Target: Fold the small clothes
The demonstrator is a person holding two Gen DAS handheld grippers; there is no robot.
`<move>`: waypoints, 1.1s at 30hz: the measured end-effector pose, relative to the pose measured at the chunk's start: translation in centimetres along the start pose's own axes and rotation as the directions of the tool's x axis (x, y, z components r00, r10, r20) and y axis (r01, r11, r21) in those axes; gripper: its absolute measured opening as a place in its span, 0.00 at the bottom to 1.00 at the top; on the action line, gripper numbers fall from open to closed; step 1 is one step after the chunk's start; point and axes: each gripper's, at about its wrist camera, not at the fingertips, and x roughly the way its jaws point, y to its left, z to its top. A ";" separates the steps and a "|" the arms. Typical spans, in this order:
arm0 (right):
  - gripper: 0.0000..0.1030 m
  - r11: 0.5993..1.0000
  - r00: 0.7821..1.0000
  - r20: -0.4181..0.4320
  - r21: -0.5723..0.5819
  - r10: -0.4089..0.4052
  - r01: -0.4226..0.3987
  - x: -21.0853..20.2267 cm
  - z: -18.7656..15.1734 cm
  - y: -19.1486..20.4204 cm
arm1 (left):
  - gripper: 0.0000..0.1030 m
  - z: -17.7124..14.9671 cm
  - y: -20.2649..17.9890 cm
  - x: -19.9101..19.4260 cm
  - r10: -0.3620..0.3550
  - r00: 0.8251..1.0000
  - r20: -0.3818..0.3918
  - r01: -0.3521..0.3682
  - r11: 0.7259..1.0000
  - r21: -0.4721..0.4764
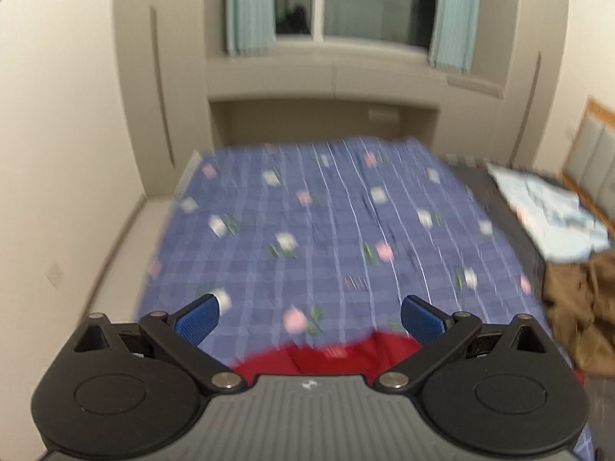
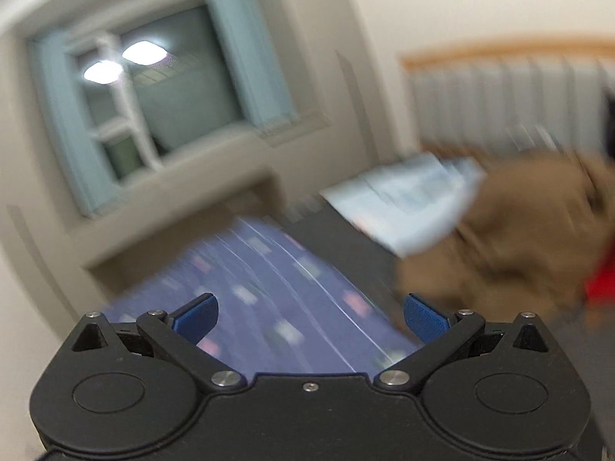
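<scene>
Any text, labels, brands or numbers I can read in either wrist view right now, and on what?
No readable text in either view.
Left gripper housing: a small white emblem, a mark, not letters.
Red garment: a small patch near its edge, too blurred to read.
Blue checked bedsheet: flower print only.
Light blue folded cloth: pattern smeared by motion blur.
</scene>
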 end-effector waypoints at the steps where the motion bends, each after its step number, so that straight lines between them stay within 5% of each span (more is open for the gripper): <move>1: 0.98 0.999 0.998 -0.039 0.027 -0.040 0.041 2.0 -2.4 -2.4 | 1.00 -1.1 -0.9 1.6 -0.006 1.000 -0.026 0.006 1.000 0.012; 4: 0.92 0.985 0.981 -0.161 0.114 -0.112 0.131 7.7 -8.9 -7.7 | 1.00 -3.6 -4.2 5.3 -0.018 0.997 -0.081 0.022 0.998 0.058; 8: 0.90 0.963 0.961 -0.231 0.185 -0.151 0.196 12.9 -13.4 -12.3 | 1.00 -5.8 -7.7 8.1 -0.050 0.990 -0.135 0.062 0.994 0.092; 16: 0.74 0.893 0.929 -0.273 0.307 -0.248 0.329 19.6 -14.1 -18.5 | 1.00 -7.8 -11.8 9.6 -0.054 0.974 -0.219 0.084 0.988 0.132; 24: 0.50 0.830 0.903 -0.312 0.383 -0.296 0.405 20.2 -14.2 -21.9 | 1.00 -9.0 -13.5 10.7 -0.037 0.961 -0.272 0.083 0.983 0.162; 29: 0.18 0.805 0.877 -0.327 0.372 -0.353 0.463 20.9 -14.1 -22.3 | 1.00 -9.3 -13.1 11.8 0.014 0.947 -0.322 0.040 0.986 0.162; 33: 0.05 0.823 0.875 -0.317 0.328 -0.365 0.463 21.0 -13.5 -21.4 | 1.00 -9.7 -12.3 12.9 0.059 0.933 -0.355 -0.002 0.987 0.159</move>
